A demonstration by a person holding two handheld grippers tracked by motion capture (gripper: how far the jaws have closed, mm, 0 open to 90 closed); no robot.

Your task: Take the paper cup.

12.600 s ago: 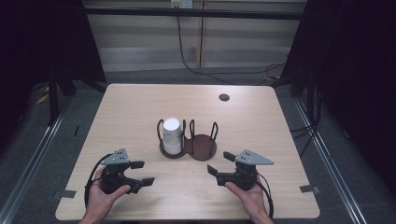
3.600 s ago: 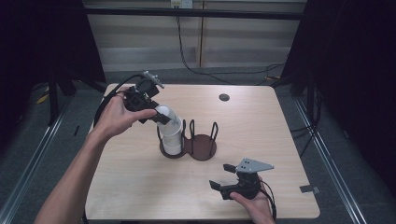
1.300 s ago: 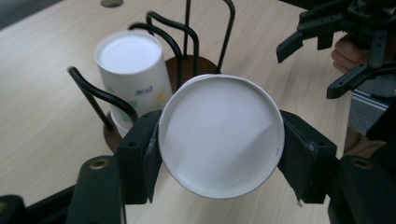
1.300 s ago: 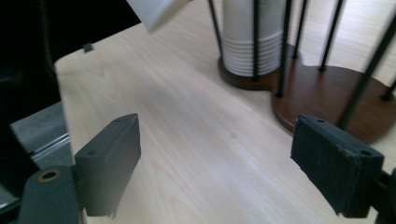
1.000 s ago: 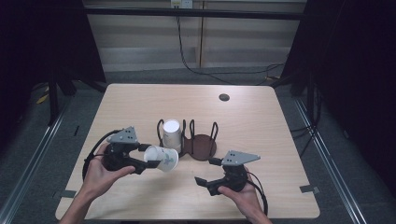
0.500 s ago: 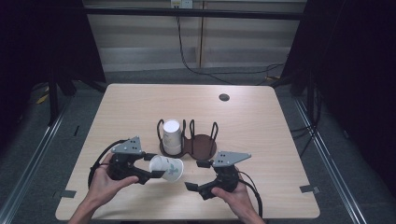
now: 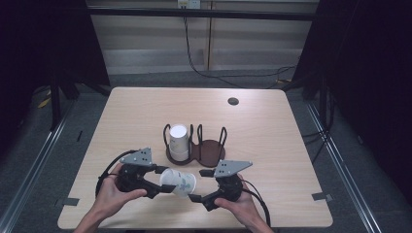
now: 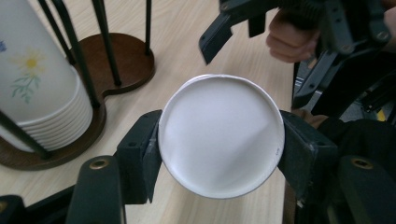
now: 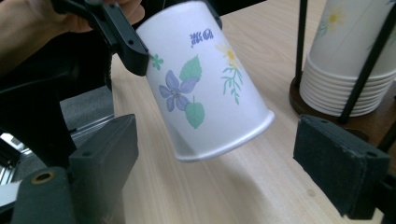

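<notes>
1. One paper cup is held by the left gripper near the front edge of the table; the jaws are closed on the cup's base end.
2. In the left gripper view, the round white bottom of the cup is seen between the two black jaws, and both pads are pressed against its sides.
3. The cup is tilted on its side above the table, with its open rim turned toward the right gripper.
4. The jaws of the right gripper are spread wide; in the right gripper view the flower-printed cup is seen between them, but it is not touched by either pad.
5. A stack of cups is kept upright in the left ring of the wire holder, just behind both grippers.
</notes>
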